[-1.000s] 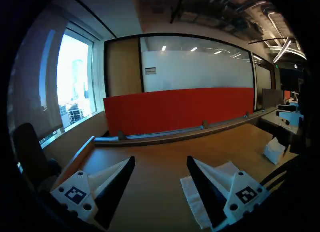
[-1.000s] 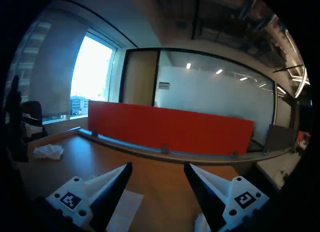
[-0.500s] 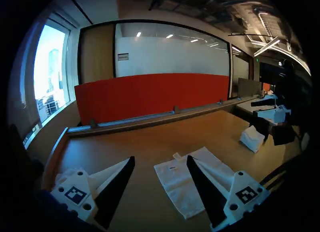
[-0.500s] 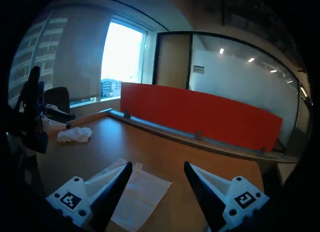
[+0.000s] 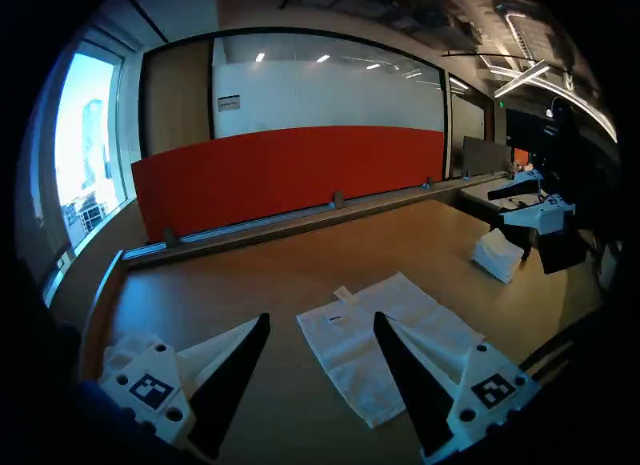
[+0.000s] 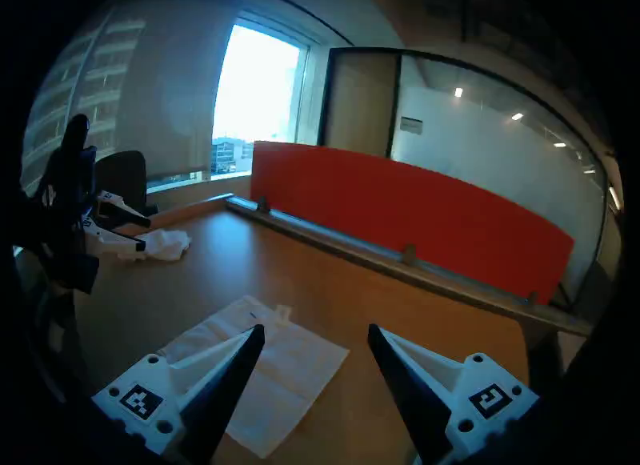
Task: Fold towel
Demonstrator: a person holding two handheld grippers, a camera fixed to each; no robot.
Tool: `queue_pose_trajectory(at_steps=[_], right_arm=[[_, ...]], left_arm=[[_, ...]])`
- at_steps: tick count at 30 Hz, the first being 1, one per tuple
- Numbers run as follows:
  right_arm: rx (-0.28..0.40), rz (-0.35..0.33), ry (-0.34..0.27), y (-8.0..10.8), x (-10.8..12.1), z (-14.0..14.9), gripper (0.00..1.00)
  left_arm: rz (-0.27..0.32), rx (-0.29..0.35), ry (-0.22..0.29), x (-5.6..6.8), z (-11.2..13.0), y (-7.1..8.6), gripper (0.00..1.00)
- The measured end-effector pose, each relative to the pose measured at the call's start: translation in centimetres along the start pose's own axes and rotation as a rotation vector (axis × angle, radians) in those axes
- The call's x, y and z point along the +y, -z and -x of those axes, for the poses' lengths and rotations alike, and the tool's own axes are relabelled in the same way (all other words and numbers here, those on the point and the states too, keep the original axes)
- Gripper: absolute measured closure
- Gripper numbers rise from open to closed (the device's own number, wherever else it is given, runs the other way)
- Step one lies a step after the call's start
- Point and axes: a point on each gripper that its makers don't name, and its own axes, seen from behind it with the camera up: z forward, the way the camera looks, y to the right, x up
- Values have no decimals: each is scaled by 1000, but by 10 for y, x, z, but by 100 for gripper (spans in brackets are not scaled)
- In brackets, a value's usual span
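Observation:
A white towel [image 5: 376, 337] lies spread flat on the wooden table [image 5: 264, 281], with a small tag on its far edge. My left gripper [image 5: 320, 349] hovers open above its near left part, nothing between the fingers. In the right gripper view the same towel [image 6: 272, 361] lies under and just ahead of my right gripper [image 6: 316, 353], which is open and empty too. The right gripper [image 5: 532, 217] also appears far off at the right in the left gripper view. The left gripper [image 6: 116, 225] appears at the left of the right gripper view.
A folded white cloth [image 5: 498, 255] rests on the table at the right. A crumpled white cloth [image 6: 164, 242] lies near the table's left end by the window. A red divider panel [image 5: 288, 173] runs along the table's far edge. A dark chair [image 6: 124, 181] stands by the window.
Both cameras have tilted down and swung, so the flat towel has come into fuller view beneath each gripper. Both grippers stay open.

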Motion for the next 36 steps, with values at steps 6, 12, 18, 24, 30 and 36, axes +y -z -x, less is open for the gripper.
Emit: queue_pose_trajectory(at_steps=[6,12,18,24,30,36], right_arm=[[-58,-20,16,-6,-8,33,0],[-116,-40,34,-11,-17,70,0],[-164,-62,41,-14,-27,102,0],[-200,-79,34,-19,-35,127,0],[-235,-93,35,-24,-42,151,0],[-271,-110,38,-28,-49,174,0]], left_arm=[[16,-28,-15,8,18,-9,4],[18,-76,-27,12,48,-18,4],[37,-121,-24,20,78,-27,4],[57,-167,-23,28,104,-36,4],[83,-212,-29,35,128,-41,4],[107,-259,-38,42,149,-47,4]])
